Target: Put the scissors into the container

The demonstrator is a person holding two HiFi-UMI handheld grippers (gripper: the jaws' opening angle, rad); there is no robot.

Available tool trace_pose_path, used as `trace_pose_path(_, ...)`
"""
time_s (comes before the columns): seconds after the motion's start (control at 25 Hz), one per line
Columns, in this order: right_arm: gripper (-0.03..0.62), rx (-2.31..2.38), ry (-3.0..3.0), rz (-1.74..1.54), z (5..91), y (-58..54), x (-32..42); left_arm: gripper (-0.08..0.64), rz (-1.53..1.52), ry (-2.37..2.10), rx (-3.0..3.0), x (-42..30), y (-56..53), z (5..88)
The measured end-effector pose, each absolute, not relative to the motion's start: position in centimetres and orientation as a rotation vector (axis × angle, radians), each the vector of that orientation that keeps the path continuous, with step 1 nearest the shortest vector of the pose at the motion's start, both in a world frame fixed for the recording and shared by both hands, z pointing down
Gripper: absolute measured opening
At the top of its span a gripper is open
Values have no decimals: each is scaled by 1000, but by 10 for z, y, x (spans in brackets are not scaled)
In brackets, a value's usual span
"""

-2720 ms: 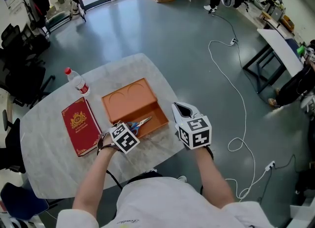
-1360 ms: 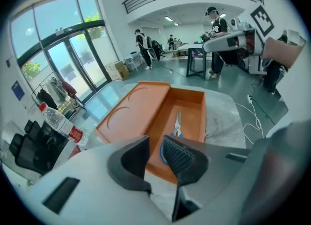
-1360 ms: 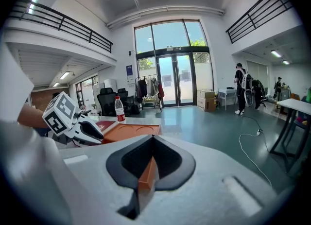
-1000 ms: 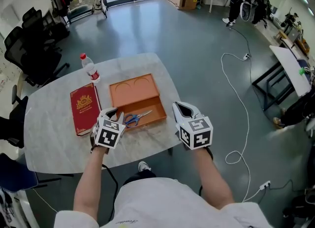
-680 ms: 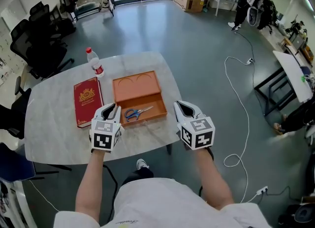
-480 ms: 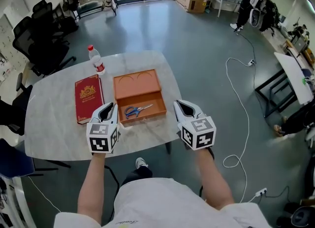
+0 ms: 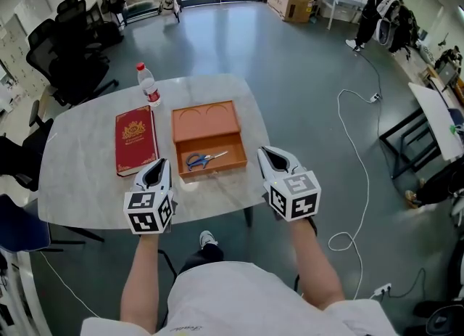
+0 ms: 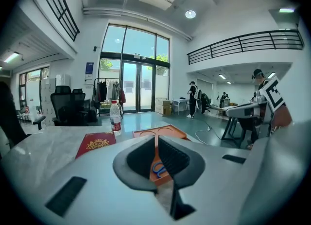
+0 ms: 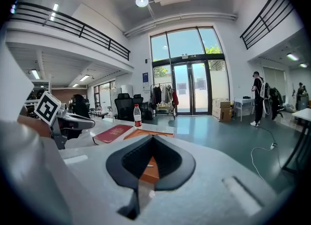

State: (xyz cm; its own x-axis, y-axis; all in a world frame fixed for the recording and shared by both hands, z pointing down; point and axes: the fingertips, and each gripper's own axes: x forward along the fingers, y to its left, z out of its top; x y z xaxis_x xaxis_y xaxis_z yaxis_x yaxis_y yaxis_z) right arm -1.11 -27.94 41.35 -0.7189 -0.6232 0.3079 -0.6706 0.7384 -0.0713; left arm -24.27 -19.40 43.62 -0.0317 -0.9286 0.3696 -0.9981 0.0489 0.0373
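Note:
Blue-handled scissors (image 7: 205, 159) lie inside the open orange container (image 7: 233, 154), whose lid (image 7: 205, 120) lies flat behind it. In the left gripper view the blue handles (image 8: 158, 168) show through the slit between the jaws. My left gripper (image 7: 162, 162) hovers at the table's near edge, just left of the container, shut and holding nothing. My right gripper (image 7: 264, 150) hangs off the container's right end, also shut and holding nothing. Neither touches the scissors.
A red book (image 7: 135, 139) lies left of the container, with a water bottle (image 7: 149, 85) behind it on the pale round table (image 7: 80, 182). Office chairs stand at the far left. A white cable (image 7: 355, 146) trails over the floor to the right.
My left gripper has pulled back from the container to the table's near edge. The scissors stay lying in the box. The right gripper has hardly moved.

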Motion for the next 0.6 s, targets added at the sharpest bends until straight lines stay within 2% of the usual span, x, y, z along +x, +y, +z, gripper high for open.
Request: trace_pose_path(0.6, 5, 1003, -2678, 267, 415, -277, -18, 26, 357, -2010, 1956, -244, -193, 440)
